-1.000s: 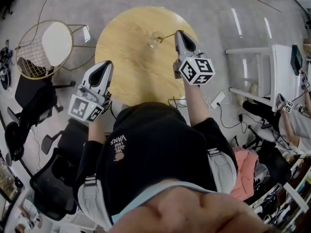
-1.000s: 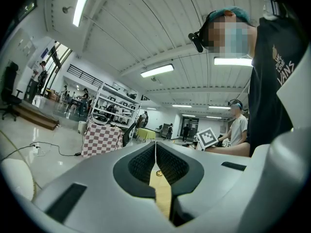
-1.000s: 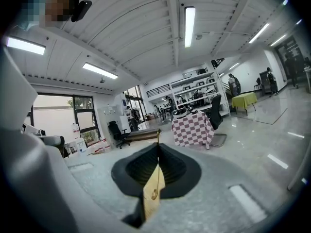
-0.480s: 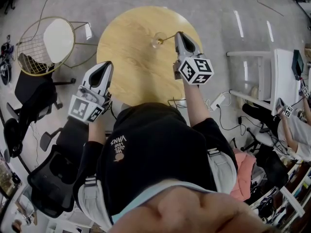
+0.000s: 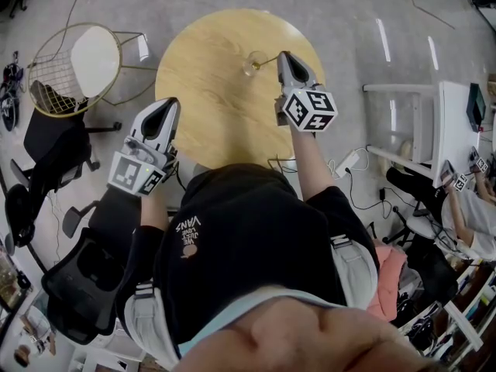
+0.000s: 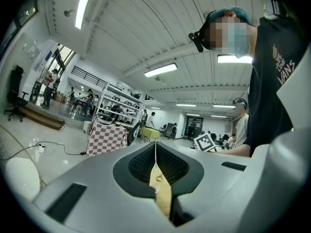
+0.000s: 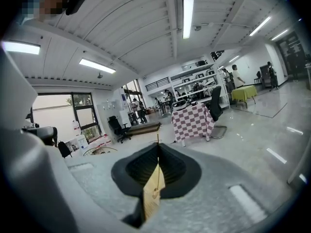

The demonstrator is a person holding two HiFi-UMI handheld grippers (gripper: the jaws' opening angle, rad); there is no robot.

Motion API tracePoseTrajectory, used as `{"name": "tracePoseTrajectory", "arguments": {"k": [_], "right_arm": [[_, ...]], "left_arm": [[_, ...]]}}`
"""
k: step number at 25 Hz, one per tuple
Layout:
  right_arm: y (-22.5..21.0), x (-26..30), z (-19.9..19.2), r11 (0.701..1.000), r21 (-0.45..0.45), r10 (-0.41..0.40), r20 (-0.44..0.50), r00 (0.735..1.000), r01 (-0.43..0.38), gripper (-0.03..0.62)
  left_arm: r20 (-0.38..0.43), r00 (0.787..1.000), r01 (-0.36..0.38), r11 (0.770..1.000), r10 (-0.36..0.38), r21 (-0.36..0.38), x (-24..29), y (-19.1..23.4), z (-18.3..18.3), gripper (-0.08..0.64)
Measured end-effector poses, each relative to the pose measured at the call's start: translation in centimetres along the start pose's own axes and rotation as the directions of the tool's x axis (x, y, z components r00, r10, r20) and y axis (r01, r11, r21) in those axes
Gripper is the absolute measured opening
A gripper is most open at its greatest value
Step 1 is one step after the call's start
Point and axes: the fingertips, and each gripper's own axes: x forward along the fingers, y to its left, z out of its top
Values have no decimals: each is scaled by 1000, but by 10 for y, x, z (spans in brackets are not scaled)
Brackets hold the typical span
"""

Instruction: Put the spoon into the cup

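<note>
Right gripper (image 5: pixel 283 56) is clamping the spoon (image 5: pixel 267 58) — bowl end in the cup (image 5: pixel 249 64), near the table's (image 5: pixel 209 99) far edge; left gripper (image 5: pixel 169 104) is hovering closed, empty.

The cup (image 5: pixel 249 63) stands on the table (image 5: pixel 209 99), toward its far side; the spoon (image 5: pixel 267 58) runs from the cup rightward to the right gripper (image 5: pixel 284 54); a wire chair (image 5: pixel 74 72) stands left of the table.

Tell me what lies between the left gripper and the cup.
Only bare wood of the table, as the head view shows: nothing stands between the left gripper and the cup.
</note>
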Motion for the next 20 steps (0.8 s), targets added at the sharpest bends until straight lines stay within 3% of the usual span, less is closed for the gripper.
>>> {"name": "tracePoseTrajectory", "arguments": {"k": [20], "right_arm": [[0, 10, -21, 1000, -5, -3, -55, 998, 2, 0]], "left_arm": [[6, 1000, -18, 1000, 18, 3, -7, -2, 0, 3]]}}
